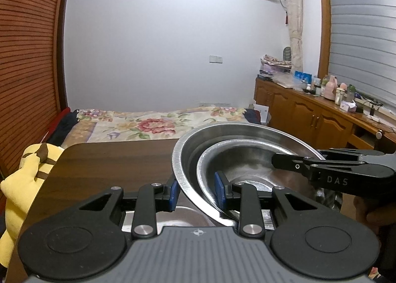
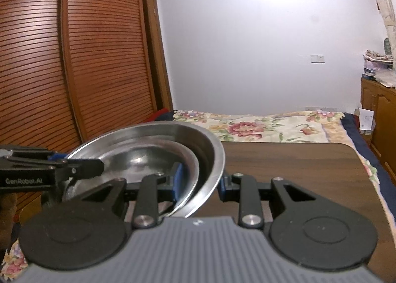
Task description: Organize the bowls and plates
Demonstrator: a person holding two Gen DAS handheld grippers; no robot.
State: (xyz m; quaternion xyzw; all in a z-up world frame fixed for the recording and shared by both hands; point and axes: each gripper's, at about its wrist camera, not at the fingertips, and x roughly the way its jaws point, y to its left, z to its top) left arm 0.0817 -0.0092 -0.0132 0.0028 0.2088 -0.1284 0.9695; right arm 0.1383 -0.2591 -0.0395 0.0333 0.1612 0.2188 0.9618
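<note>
Two nested steel bowls are held up over the dark wooden table (image 1: 111, 161). The large outer bowl (image 1: 188, 141) holds a smaller inner bowl (image 1: 247, 161). My left gripper (image 1: 195, 191) straddles their near-left rims, blue pads on both sides, shut on them. My right gripper (image 2: 200, 181) straddles the opposite rims of the large bowl (image 2: 210, 149) and the inner bowl (image 2: 138, 159), shut on them. The right gripper also shows in the left wrist view (image 1: 274, 160), and the left gripper in the right wrist view (image 2: 101, 166). Another steel dish (image 1: 178, 216) lies partly hidden below.
A bed with a floral cover (image 1: 153, 124) lies beyond the table. A yellow plush toy (image 1: 27, 174) sits at the table's left edge. A wooden cabinet (image 1: 309, 114) with bottles stands to the right. A slatted wardrobe (image 2: 74, 60) stands at left.
</note>
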